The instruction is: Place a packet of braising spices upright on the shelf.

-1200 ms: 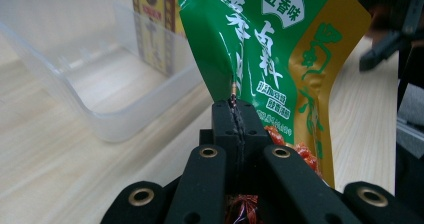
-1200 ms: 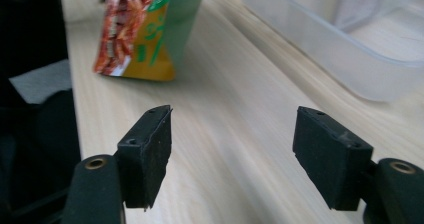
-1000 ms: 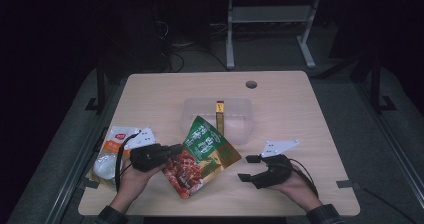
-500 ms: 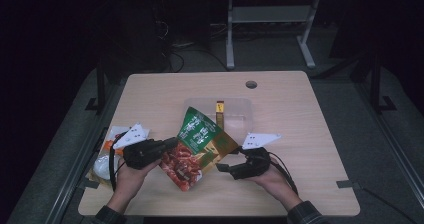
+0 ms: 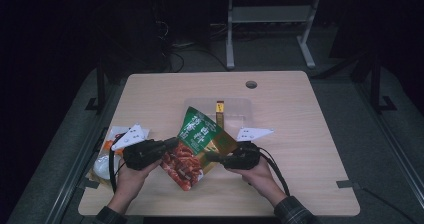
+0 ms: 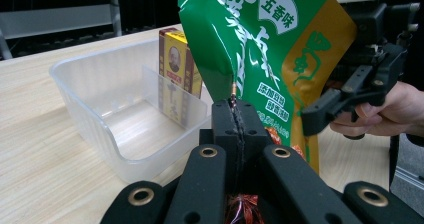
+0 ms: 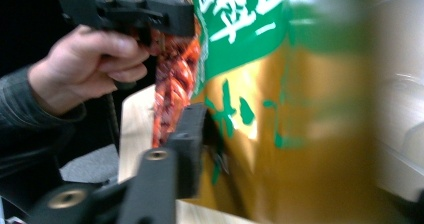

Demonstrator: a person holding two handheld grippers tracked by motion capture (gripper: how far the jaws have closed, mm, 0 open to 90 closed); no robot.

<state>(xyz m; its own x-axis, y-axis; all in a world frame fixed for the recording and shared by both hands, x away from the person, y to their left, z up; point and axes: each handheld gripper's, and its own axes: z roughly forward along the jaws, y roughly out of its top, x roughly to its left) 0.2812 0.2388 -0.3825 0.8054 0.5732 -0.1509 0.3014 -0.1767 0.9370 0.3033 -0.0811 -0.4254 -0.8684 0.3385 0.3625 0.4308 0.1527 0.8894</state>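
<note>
A glossy green, gold and red plastic snack bag [image 5: 200,144] hangs tilted above the pale wooden counter [image 5: 310,149], low in the middle of the high view, between the two grippers. The left gripper [image 5: 167,145], held in the person's left hand [image 5: 131,176] at the lower left, has its black fingers [image 6: 227,126] pressed together on the bag's left edge; in the left gripper view they meet in a thin seam at the bottom centre with the foil pinched between them. The right gripper [image 5: 212,156], in the right hand [image 5: 260,174] just right of centre, sits at the bag's gold lower right corner. Its fingers have just been closing, and in the blurred right gripper view one finger [image 7: 192,144] lies against the gold face; whether they pinch it I cannot tell. Behind the bag, toward the middle of the high view, stands a clear plastic tub [image 5: 240,111] holding an upright small yellow and red box [image 5: 220,110]. White packets [image 5: 107,156] lie at the counter's lower left edge.
</note>
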